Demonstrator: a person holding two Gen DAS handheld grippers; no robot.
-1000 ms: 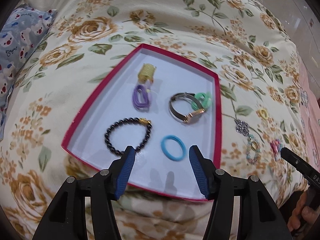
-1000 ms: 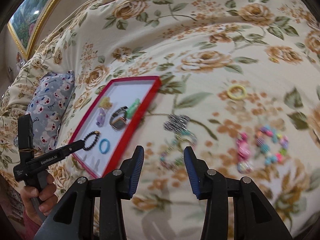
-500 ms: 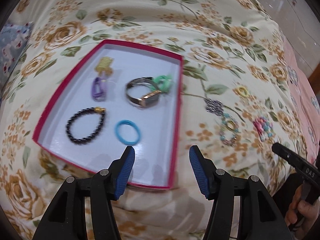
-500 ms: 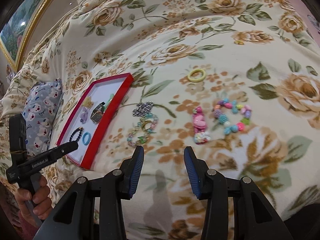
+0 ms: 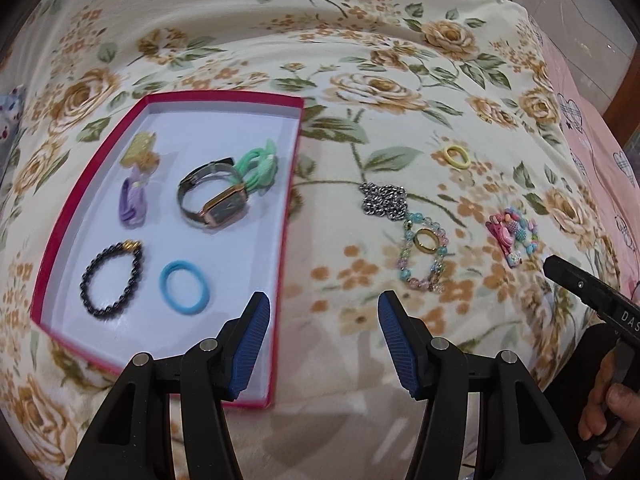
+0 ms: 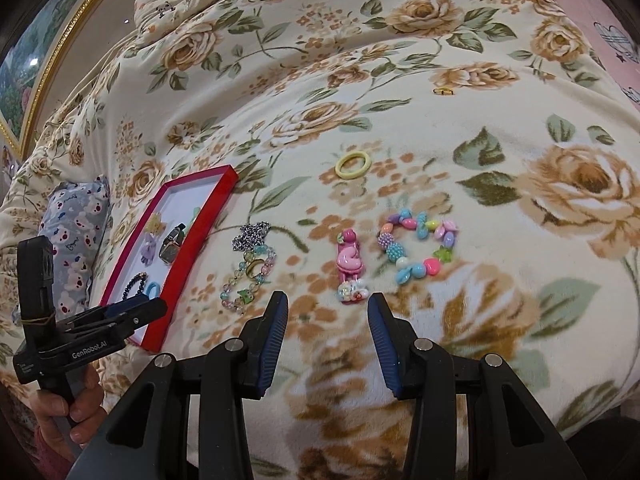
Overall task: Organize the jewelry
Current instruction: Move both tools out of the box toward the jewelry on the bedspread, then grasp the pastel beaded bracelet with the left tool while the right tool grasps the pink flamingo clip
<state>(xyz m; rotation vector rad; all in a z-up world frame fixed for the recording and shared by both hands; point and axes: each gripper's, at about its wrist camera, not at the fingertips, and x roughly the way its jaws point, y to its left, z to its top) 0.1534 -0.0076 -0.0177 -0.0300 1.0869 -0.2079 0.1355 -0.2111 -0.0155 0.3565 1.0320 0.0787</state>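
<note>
Both wrist views face forward over bedspread [image 5: 400,60], sharing tray [image 5: 288,200].

A cream floral blanket [image 6: 400,128] with tan roses fills nearly the whole frame in both views. At left of the right wrist view sits a grey-blue bear-print pillow [image 6: 76,236] (partly tucked under the blanket's edge), and a gold-framed picture [image 6: 36,60] runs along the upper left corner. Pink heart-patterned fabric [image 5: 592,136] shows at right in the left wrist view.
</note>
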